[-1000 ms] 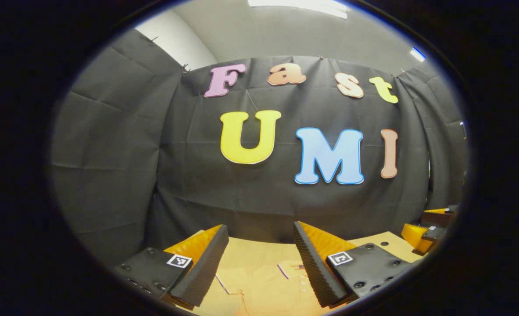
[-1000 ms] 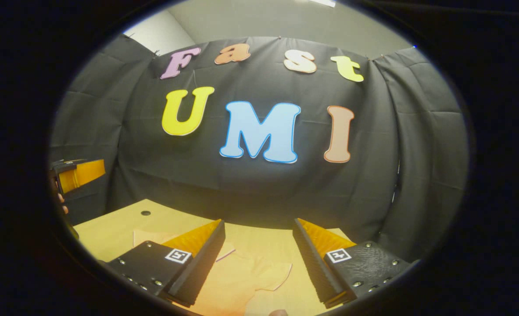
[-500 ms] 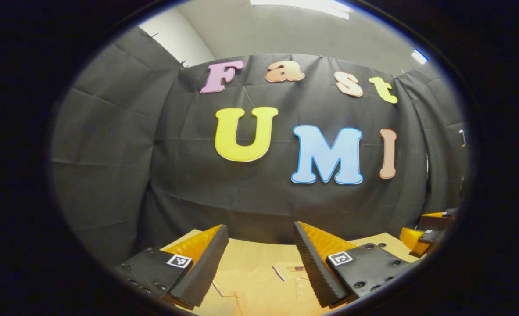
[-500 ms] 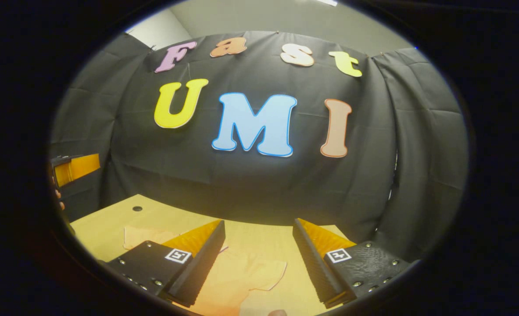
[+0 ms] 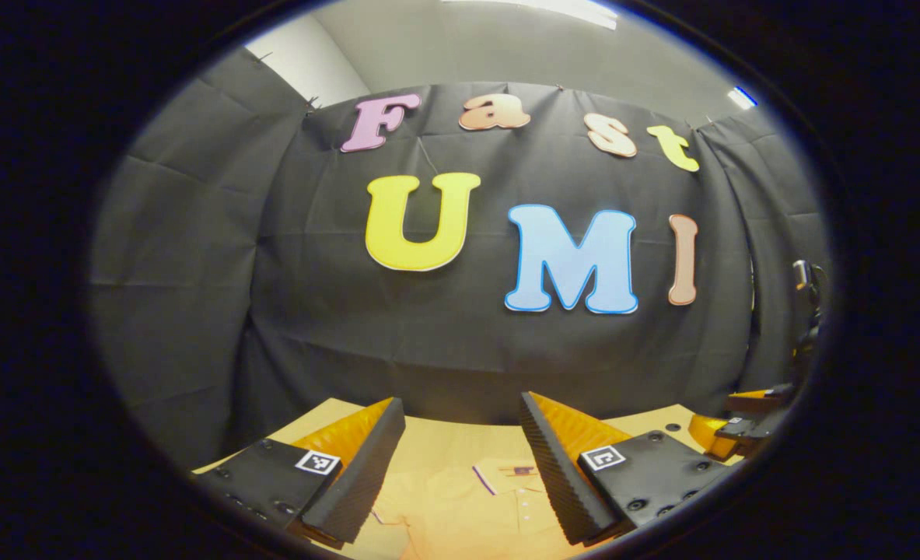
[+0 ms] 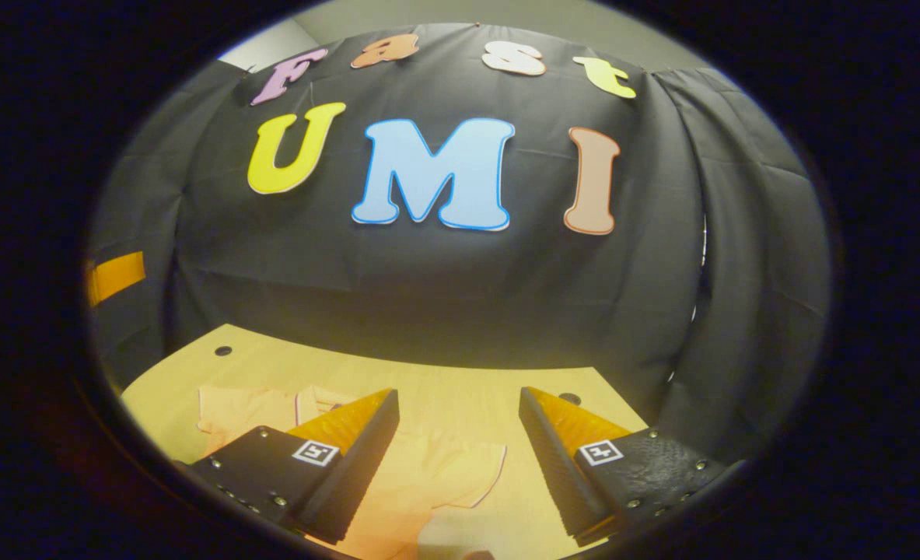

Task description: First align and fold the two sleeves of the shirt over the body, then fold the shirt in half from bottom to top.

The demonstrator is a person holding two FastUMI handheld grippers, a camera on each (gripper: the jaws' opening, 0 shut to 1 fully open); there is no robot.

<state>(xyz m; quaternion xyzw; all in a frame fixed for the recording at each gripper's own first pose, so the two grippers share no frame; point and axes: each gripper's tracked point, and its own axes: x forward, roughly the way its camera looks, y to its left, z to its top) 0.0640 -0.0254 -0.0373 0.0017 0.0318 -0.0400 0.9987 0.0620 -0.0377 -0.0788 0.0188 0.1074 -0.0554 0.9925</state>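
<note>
Nearest in the left gripper view, the left hand-held gripper hangs released, fingers spread with nothing between them, above the shirt. The shirt lies flat on the counter, its collar showing between the fingers. In the right gripper view the right hand-held gripper is likewise released and empty, poised over the right sleeve, which spreads outward from the body and is not yet folded. The far sleeve also lies spread, so the task looks to be at its start.

The step in hand is judged to be the reach for the sleeves. It would go best with each gripper lowered to a sleeve's outer hem, pinching only the top layer, then carrying the cloth inward so the two sleeves meet evenly over the body without dragging the shirt.

Little stands in the way: the counter has small holes near its far edge, and the other gripper sits off to the side. Beyond is the wall
</note>
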